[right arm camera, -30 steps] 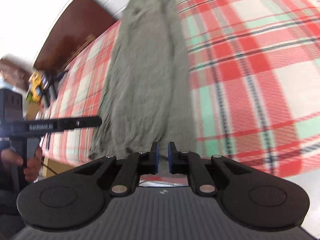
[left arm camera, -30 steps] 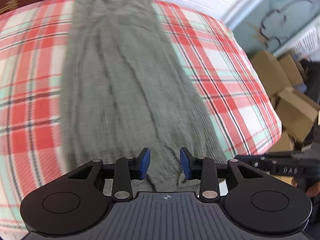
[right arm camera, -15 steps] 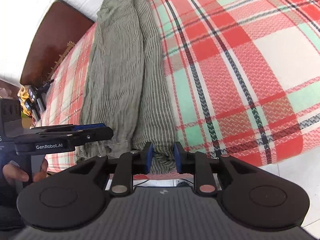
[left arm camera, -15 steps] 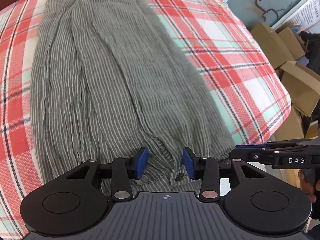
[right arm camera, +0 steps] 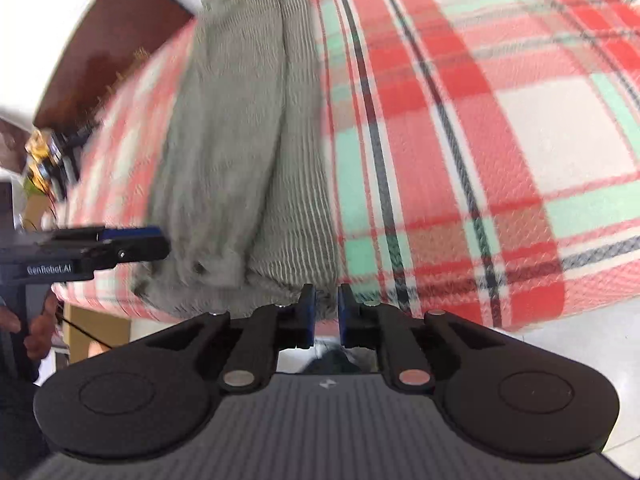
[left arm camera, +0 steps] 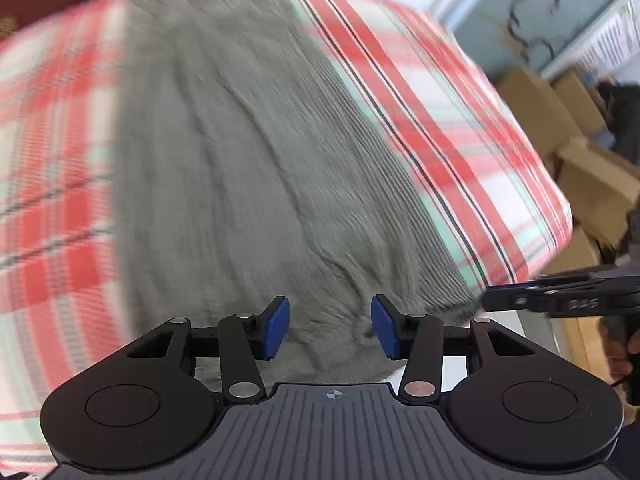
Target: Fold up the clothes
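From the left wrist, the left tool [left arm camera: 325, 330] is opening above the near hem of the grey striped garment [left arm camera: 240, 168], which lies lengthwise on the plaid bed [left arm camera: 460, 128]; it should spread fully before dropping onto the hem. From the right wrist, the right tool [right arm camera: 323, 312] pinches the hem's corner; it should hold taut and level.

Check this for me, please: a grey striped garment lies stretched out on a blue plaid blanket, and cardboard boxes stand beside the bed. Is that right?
Not quite. The plaid blanket is red, white and mint green, not blue, as both wrist views show. The grey striped garment does lie stretched out on it, and the cardboard boxes stand beside the bed.
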Demonstrator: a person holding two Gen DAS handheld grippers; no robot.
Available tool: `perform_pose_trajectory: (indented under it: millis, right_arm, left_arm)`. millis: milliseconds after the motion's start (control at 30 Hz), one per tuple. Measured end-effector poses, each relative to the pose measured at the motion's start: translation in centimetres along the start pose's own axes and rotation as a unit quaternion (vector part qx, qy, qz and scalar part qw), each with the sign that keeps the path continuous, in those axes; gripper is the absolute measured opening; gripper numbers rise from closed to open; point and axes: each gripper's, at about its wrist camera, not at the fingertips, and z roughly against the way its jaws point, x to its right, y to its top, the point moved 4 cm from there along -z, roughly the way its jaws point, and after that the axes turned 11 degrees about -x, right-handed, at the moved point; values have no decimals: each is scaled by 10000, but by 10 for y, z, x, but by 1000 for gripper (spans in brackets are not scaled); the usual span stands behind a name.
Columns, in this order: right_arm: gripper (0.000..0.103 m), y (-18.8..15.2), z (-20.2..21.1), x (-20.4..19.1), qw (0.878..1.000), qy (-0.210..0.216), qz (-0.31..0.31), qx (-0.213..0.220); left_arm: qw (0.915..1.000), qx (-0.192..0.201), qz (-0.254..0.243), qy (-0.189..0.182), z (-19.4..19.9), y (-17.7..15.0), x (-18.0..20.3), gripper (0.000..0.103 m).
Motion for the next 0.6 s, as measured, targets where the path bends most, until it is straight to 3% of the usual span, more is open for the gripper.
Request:
perform_pose_trajectory:
  millis: [33,100,133,300,367,600]
  right_arm:
    - [18,3,4,-5,9999,64,55,91]
    - [38,12,6,-12,9995,88,197,210]
    - [40,16,5,-14,9995,65,248,210]
    - [40,29,-11,-22,9989,-68,452,78]
    - [40,29,-14,-21,9989,-75,455,30]
    - [44,31,-21,-20,9989,-274,371,-56]
  left_arm:
    - [9997,106,197,88,7,-1,-13,65]
    - [9975,275,601,255,18,-5,-38,69]
    - [9957,262,830,320,19,-8,-53,69]
    - [9886,180,1424,457,13,-20,-100,69]
    - [9866,126,1592,335,8,-21,-110,69]
    - [9894,-48,1450,-96,-13,-17,-106,69]
